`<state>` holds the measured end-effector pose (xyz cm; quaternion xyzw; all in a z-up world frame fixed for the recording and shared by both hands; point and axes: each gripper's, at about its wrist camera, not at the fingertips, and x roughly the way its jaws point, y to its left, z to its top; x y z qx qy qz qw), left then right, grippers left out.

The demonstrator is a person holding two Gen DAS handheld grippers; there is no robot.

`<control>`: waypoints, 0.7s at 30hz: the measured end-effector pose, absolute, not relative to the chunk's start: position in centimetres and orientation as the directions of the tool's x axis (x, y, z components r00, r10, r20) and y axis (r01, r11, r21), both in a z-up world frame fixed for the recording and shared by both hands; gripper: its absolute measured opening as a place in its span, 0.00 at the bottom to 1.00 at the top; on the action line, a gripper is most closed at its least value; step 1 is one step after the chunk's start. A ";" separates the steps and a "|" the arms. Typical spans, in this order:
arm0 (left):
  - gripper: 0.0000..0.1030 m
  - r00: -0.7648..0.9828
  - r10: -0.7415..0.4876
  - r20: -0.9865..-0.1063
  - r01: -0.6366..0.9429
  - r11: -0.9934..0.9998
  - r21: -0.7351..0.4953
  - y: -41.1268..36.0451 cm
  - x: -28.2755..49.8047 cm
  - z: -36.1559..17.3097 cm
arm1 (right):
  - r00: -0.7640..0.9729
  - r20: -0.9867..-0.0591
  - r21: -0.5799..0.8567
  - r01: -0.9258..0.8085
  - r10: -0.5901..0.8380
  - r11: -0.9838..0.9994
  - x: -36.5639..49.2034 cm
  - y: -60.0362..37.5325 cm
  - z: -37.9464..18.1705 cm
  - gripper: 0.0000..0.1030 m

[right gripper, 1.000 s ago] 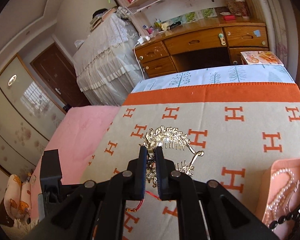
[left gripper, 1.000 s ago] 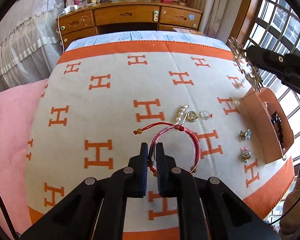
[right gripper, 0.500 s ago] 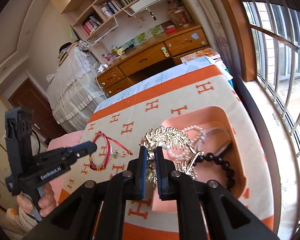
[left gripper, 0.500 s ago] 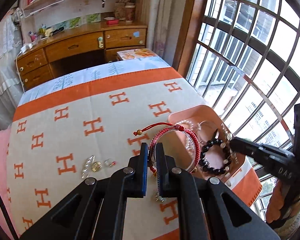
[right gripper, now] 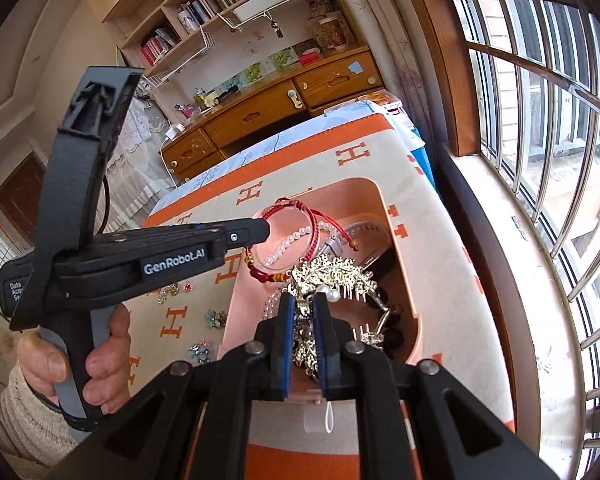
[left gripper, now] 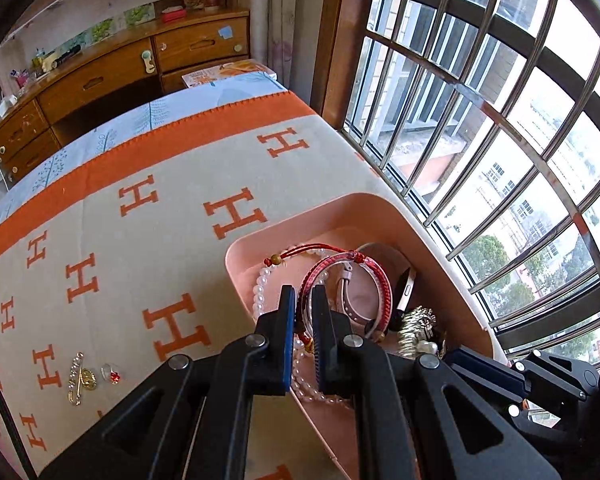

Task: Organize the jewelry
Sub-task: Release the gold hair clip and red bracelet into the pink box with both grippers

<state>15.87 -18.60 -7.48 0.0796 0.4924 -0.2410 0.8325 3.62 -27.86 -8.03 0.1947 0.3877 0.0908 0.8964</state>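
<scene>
Holding the red braided bracelet (left gripper: 346,280) in our left gripper (left gripper: 303,312), fingers pinched tight on its cord, we hover over the pink tray (left gripper: 428,232), inside its rim. Our right gripper (right gripper: 303,320) clamps the gold hair comb (right gripper: 332,276) just beside it, above the tray's near edge by the window.

My left gripper (left gripper: 301,312) is clamped on the red bracelet (left gripper: 348,280); my right gripper (right gripper: 303,320) pinches the gold hair comb (right gripper: 332,276), both side by side.

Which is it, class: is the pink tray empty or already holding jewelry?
Holding jewelry: pearl strands, a watch and black beads lie inside the pink tray.
</scene>
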 end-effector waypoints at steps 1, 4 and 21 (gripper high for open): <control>0.09 0.397 -0.322 -0.860 0.479 0.871 -0.105 -18.5 15.8 -7.7 | 0.686 -0.655 0.425 -0.013 0.317 0.905 3.6 -27.9 -8.0 0.11; 0.13 0.421 -0.304 -0.854 0.473 0.877 -0.079 -18.1 15.2 -7.5 | 0.694 -0.639 0.439 -0.022 0.330 0.898 3.6 -28.1 -7.9 0.11; 0.45 0.549 -0.247 -0.798 0.357 0.933 -0.043 -9.8 11.1 -4.5 | 0.702 -0.619 0.403 -0.100 0.351 0.910 2.2 -24.4 -6.0 0.11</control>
